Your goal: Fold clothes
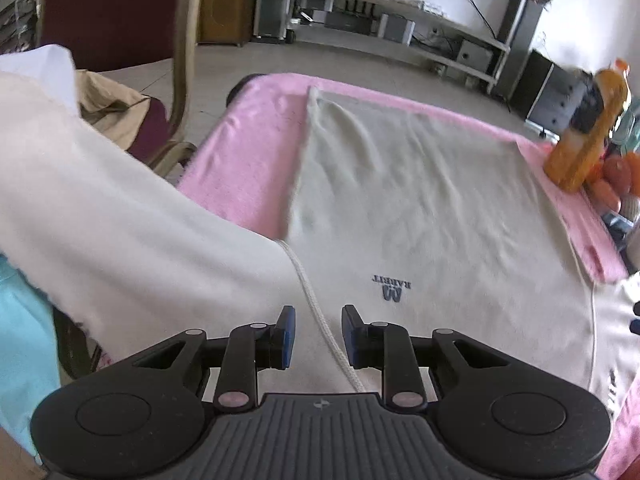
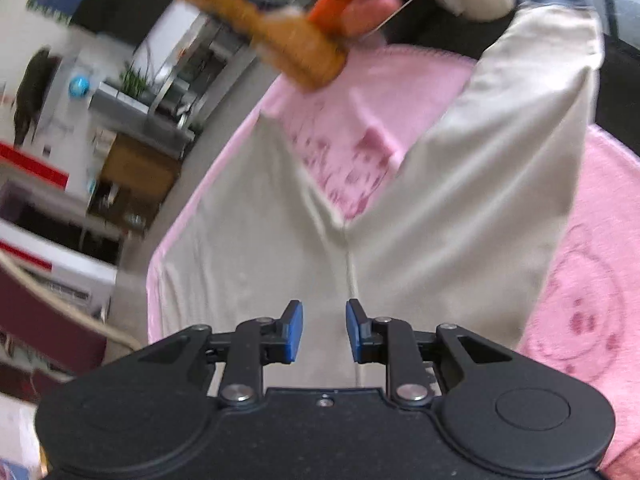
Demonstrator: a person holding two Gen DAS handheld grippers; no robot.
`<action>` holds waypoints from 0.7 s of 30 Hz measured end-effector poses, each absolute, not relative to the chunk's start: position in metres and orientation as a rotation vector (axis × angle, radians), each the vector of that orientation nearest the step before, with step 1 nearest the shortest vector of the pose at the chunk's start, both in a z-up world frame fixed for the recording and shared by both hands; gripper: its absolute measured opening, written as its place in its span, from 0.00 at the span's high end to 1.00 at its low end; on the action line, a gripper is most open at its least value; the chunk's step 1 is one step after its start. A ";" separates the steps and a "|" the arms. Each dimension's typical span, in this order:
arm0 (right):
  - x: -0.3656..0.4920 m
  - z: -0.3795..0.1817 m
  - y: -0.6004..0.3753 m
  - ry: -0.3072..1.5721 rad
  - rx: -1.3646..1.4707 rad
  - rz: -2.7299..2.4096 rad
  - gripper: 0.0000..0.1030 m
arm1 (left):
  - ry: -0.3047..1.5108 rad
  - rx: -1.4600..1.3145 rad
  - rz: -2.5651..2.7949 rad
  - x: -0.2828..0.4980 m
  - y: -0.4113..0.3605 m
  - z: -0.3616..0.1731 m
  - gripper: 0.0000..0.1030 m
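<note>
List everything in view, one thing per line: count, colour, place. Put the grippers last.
sweatshirt: 1, cream, spread flat on the pink blanket, sleeves out to both sides
cord: 1, white, lying on the sweatshirt between the left gripper's fingers
logo: 1, dark blue, printed on the sweatshirt
blanket: 1, pink, covering the table under the sweatshirt
bottle: 1, orange, at the table's far right edge
fruit: several, orange-red, beside the bottle
chair: 1, maroon with tan frame, left of the table
TV stand: 1, grey, against the far wall
left gripper: 1, black with blue pads, open over the cord
right gripper: 1, black with blue pads, open over the sweatshirt
</note>
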State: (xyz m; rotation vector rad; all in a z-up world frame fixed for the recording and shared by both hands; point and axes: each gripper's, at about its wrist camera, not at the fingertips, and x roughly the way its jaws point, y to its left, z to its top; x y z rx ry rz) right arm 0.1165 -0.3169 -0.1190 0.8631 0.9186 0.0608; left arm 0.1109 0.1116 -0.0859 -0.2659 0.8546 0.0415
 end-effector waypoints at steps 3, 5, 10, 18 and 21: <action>0.125 -0.132 -0.302 0.986 0.858 0.119 0.77 | 0.899 -0.278 0.009 0.116 0.106 -0.099 0.79; 0.133 -0.140 -0.293 1.034 0.853 0.142 0.77 | 0.922 -0.296 -0.017 0.120 0.104 -0.107 0.81; 0.145 -0.151 -0.282 1.091 0.779 0.131 0.81 | 0.948 -0.189 -0.094 0.124 0.080 -0.119 0.81; 0.127 -0.139 -0.273 1.094 0.633 0.164 0.82 | 0.948 0.074 -0.148 0.082 0.038 -0.119 0.80; 0.102 -0.130 -0.267 1.122 0.564 0.139 0.79 | 0.963 0.123 -0.166 0.050 0.027 -0.119 0.80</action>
